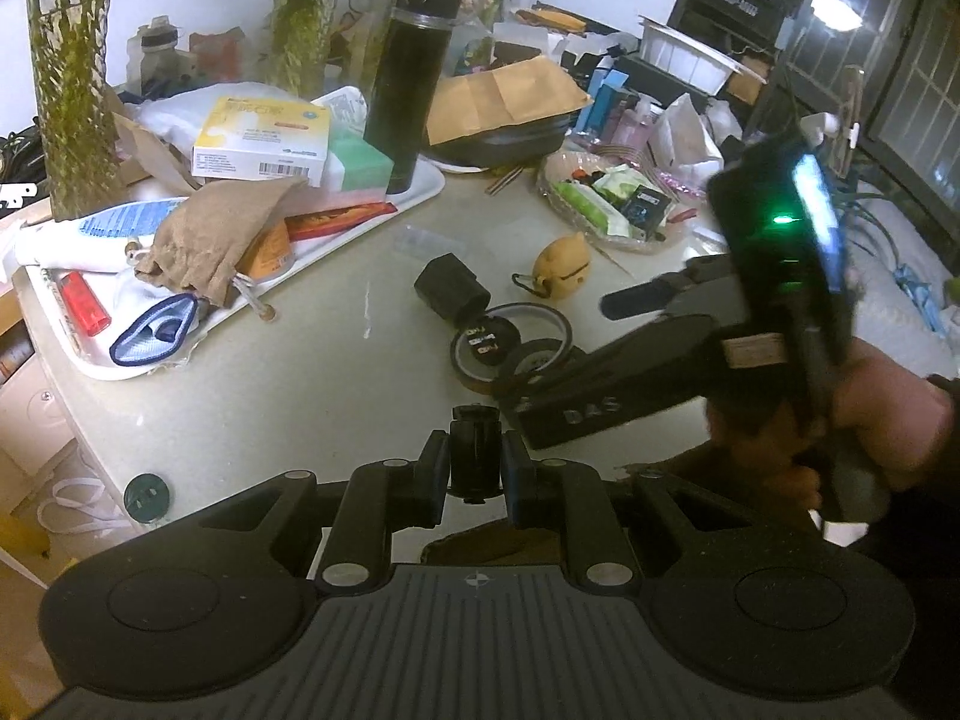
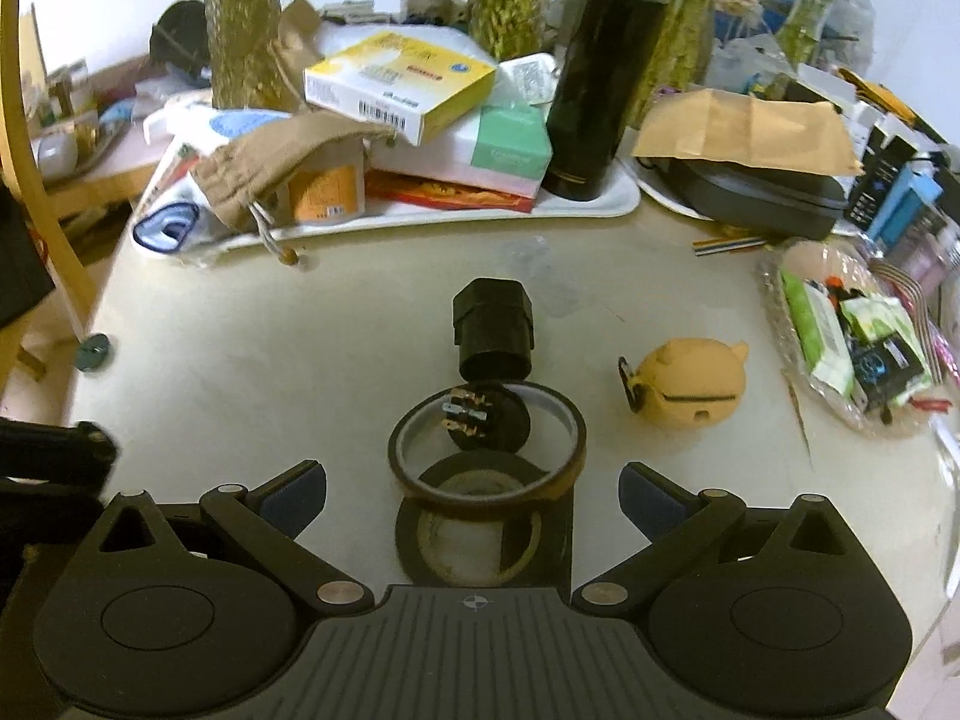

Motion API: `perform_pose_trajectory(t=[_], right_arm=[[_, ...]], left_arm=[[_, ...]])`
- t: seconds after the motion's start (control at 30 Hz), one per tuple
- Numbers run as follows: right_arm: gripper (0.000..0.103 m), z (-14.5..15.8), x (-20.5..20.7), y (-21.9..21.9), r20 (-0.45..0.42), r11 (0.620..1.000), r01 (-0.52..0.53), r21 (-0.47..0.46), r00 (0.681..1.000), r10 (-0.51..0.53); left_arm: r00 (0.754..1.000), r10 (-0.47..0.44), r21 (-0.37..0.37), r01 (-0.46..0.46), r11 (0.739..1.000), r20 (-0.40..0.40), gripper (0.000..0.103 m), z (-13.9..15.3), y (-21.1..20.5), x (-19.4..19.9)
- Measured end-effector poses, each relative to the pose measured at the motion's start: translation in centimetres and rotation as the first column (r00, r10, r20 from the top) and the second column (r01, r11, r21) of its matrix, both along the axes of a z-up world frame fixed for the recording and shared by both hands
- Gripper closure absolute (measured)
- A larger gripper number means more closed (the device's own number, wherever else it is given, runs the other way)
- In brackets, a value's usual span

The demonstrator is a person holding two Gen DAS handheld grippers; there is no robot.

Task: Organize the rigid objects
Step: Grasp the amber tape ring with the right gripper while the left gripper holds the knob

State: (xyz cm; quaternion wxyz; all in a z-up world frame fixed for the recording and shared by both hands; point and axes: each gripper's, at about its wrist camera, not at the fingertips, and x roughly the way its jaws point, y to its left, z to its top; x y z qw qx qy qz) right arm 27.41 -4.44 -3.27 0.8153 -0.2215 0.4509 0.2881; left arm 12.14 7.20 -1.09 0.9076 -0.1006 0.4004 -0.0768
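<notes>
My left gripper [image 1: 475, 468] is shut on a small black cylinder [image 1: 475, 450] and holds it above the table's near edge. My right gripper [image 2: 474, 498] is open and empty, its fingers either side of an amber tape ring [image 2: 487, 441] that leans on a black tape roll [image 2: 480, 531]. A black plug adapter [image 2: 493, 333] lies just beyond the ring. A tan pig-shaped case [image 2: 690, 387] lies to the right. In the left wrist view the adapter [image 1: 451, 289], tape rings [image 1: 510, 341] and pig case [image 1: 564, 269] show mid-table, with the right gripper's body [image 1: 660, 360] over them.
A white tray [image 2: 594, 201] at the back holds boxes, a brown pouch [image 2: 264, 165] and a tall black flask [image 2: 606, 72]. A clear dish of packets [image 2: 840, 336] sits right. A green cap [image 1: 147, 495] lies at the table's left edge. Vases stand behind.
</notes>
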Motion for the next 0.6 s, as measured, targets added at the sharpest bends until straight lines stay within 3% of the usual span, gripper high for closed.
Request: perform_pose_trajectory(t=[0.4, 0.47, 0.5, 0.6], right_arm=[[0.0, -3.7, 3.1, 3.1, -0.029, 0.991, -0.031, -0.132, 0.999, 0.027], [0.002, -4.1, 3.2, 3.4, -0.024, 0.988, -0.034, -0.152, 0.999, 0.031], [0.011, -4.2, 3.3, 3.4, -0.031, 0.987, -0.041, -0.155, 0.999, 0.037], [0.011, -4.0, 3.2, 3.3, -0.03, 0.99, -0.047, -0.137, 0.999, 0.043]], left_arm=[[1.0, -0.001, -0.019, 0.001, 1.0, -0.004, 0.084, 0.0, 0.1, 0.1], [1.0, 0.001, -0.02, -0.001, 1.0, -0.005, 0.084, 0.0, 0.2, 0.1], [1.0, 0.002, -0.02, -0.002, 1.0, -0.005, 0.084, 0.0, 0.2, 0.1], [1.0, 0.005, -0.021, -0.005, 1.0, -0.005, 0.084, 0.0, 0.2, 0.1]])
